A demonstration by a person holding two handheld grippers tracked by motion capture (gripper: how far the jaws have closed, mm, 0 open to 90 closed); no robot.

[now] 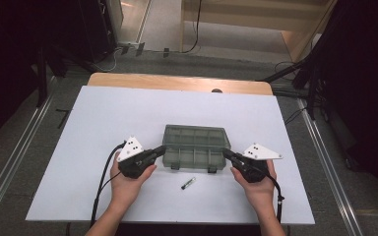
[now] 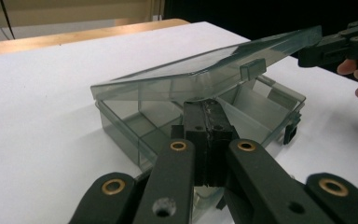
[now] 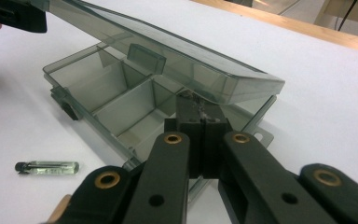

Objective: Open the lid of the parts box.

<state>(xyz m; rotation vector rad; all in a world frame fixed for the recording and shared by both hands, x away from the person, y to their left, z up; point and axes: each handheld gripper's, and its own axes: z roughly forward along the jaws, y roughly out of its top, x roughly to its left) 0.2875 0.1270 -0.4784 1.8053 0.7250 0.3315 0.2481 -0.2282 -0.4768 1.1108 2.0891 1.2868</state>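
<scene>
Pressing in from either side, the left gripper (image 1: pixel 160 150) and the right gripper (image 1: pixel 226 155) are both working with their jaws closed together, each tip wedged under an end of the lid (image 2: pixel 205 70) of the smoky plastic compartment box (image 1: pixel 194 147); neither is clamping anything — they are acting as levers, apparently so the lid is rising evenly; the lid is standing tilted, partly open, over bare compartments; the box is sitting mid-table on the white table (image 1: pixel 103 113), and a small glass vial (image 1: pixel 188 183) is lying just in front of it — likely waiting to go inside.
</scene>
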